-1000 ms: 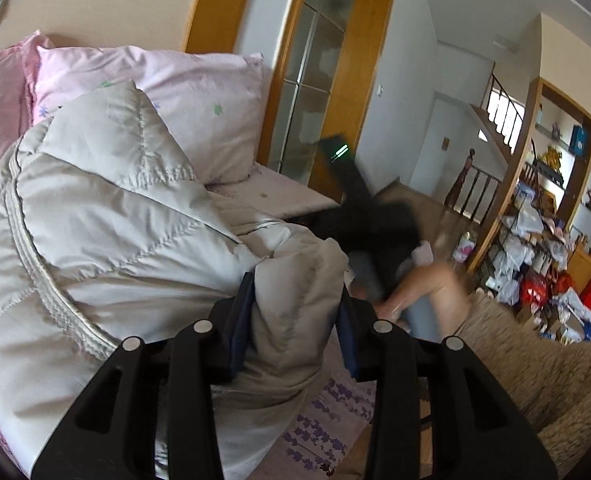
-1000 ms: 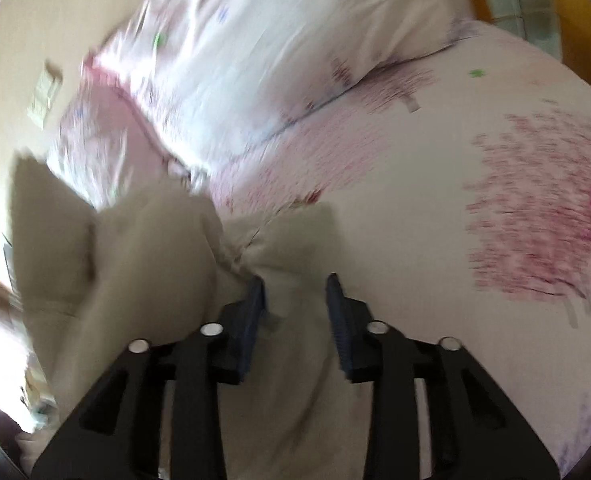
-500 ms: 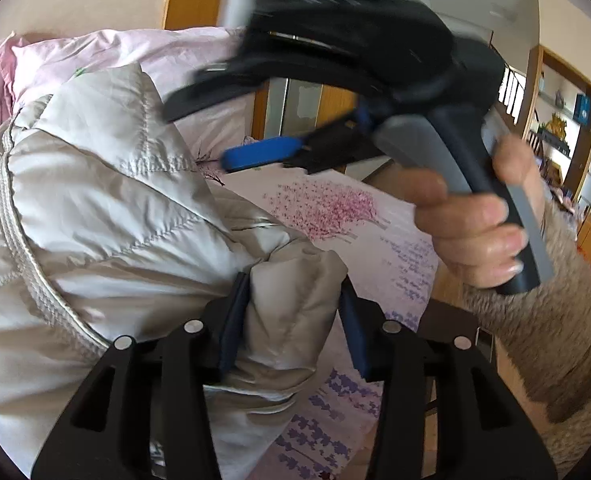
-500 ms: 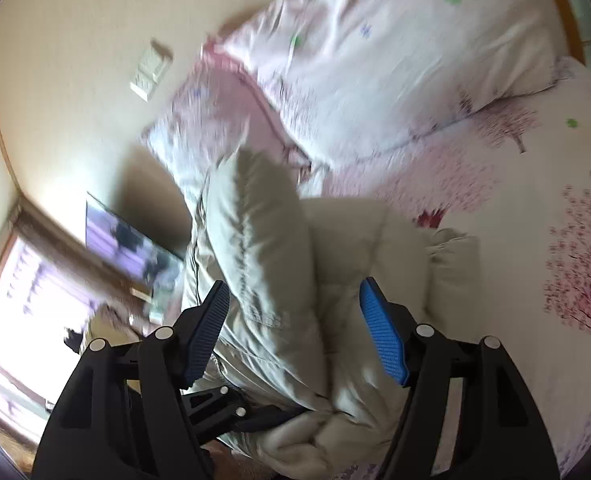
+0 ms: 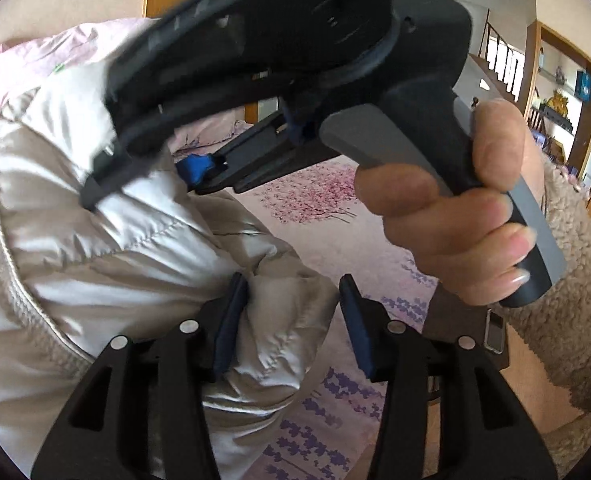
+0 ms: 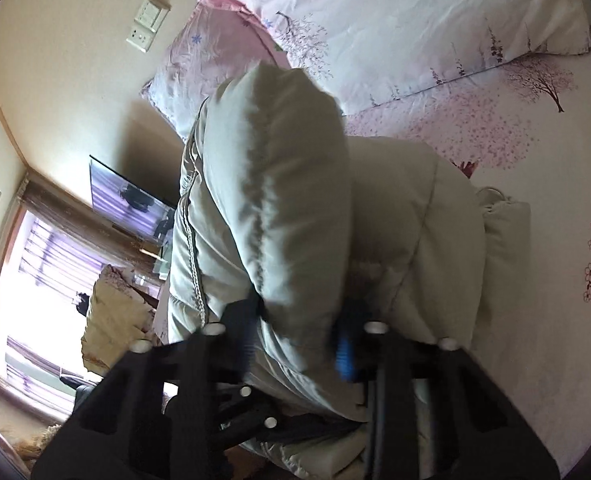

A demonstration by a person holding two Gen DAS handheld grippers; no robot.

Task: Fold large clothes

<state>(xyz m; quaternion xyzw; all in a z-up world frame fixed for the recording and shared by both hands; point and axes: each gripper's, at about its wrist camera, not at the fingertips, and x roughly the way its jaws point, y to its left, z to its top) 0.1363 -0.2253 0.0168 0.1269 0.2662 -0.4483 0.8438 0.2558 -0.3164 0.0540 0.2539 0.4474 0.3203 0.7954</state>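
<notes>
A pale grey quilted puffer jacket [image 5: 95, 248] lies bunched on the bed. My left gripper [image 5: 291, 320] is shut on a thick fold of it at the near edge. My right gripper [image 5: 167, 160], held in a hand, reaches over the jacket from the right in the left wrist view. In the right wrist view the right gripper [image 6: 299, 336] is closed around a raised padded fold of the jacket [image 6: 279, 184]; its blue pads press on both sides of the fold.
Floral pink bed sheet [image 5: 335, 232] under the jacket. Pink pillows [image 6: 395, 20] at the headboard wall. A window [image 6: 27, 280] and a screen [image 6: 131, 204] lie beyond the bed. Shelves [image 5: 567, 112] stand at the far right.
My right gripper swung over the jacket, came down on the raised fold and closed on it. My left gripper kept its hold on the jacket.
</notes>
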